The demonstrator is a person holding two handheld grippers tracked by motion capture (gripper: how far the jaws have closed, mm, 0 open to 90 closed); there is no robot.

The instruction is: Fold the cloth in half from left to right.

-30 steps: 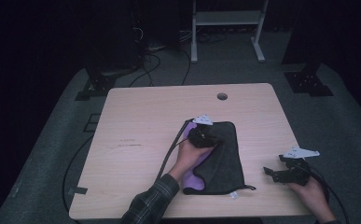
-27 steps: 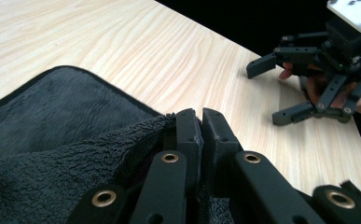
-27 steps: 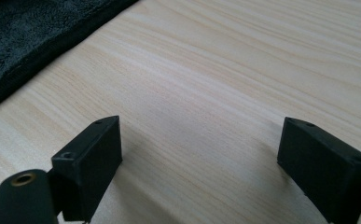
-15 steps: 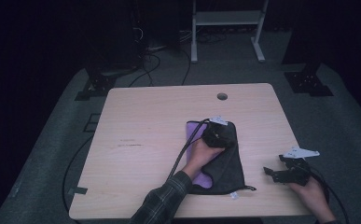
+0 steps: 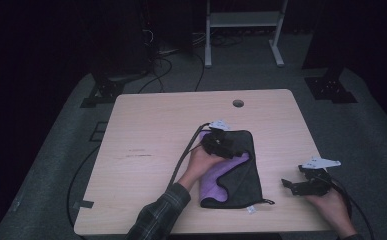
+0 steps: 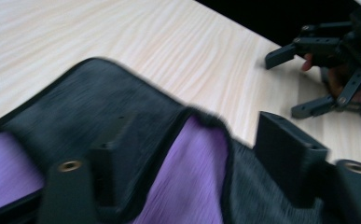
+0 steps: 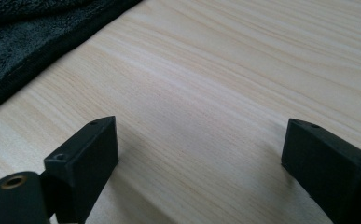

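your left gripper [image 5: 222,143] has just been opening, nothing clamped, jaws over the folded cloth [image 5: 241,175]; your right gripper [image 5: 306,184] is released. lifting carelessly could snag that fold open.

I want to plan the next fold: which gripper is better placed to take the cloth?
Left. The left gripper hangs over the cloth, jaws just opened, while the right gripper rests beside it on the table.

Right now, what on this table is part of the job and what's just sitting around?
In the job:
- black and purple cloth
- left hand-held gripper, jaws just opened over the cloth, nothing pinched
- right hand-held gripper, open, on bare wood

Lying about:
- table
- white frame on the floor beyond
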